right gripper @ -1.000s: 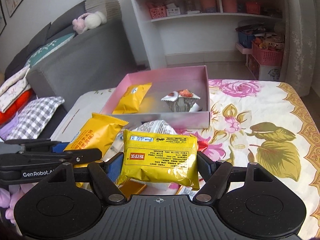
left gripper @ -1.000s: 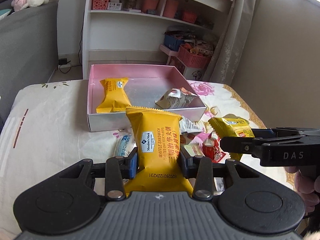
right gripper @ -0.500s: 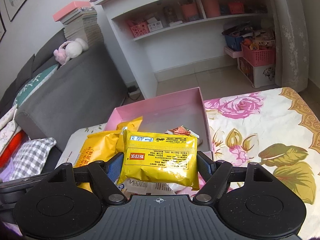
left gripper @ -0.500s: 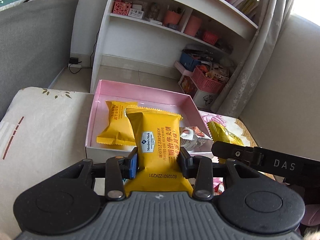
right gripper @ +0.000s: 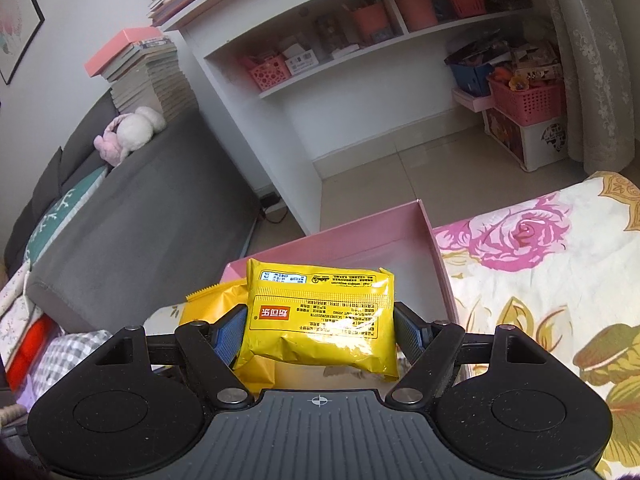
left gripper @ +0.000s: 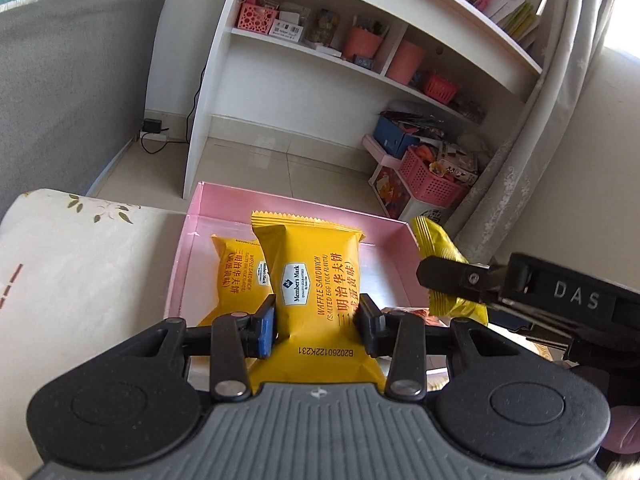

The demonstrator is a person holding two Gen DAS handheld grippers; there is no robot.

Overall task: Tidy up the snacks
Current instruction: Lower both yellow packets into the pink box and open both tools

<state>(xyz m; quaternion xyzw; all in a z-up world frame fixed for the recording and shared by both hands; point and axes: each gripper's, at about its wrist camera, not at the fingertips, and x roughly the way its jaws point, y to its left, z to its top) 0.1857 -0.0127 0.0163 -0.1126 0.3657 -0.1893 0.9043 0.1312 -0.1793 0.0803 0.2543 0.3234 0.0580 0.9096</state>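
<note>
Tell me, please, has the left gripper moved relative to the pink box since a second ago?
Yes. The left gripper, shut on its waffle sandwich packet, has advanced toward the pink box; the packet now overhangs the box's interior.

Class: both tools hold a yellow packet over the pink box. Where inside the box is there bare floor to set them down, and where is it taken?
Bare floor shows along the pink box's right wall and far wall. The left side is taken by a yellow waffle packet lying there, and a small wrapped snack sits near the front.

A white bookshelf [left gripper: 360, 68] with pink baskets [left gripper: 258, 18] and pots [left gripper: 410, 62] stands on the tiled floor [left gripper: 288, 164], beside a grey sofa [right gripper: 132, 216] topped by a plush toy [right gripper: 130, 132] and stacked books [right gripper: 148, 72], near a pale curtain [left gripper: 552, 120].
</note>
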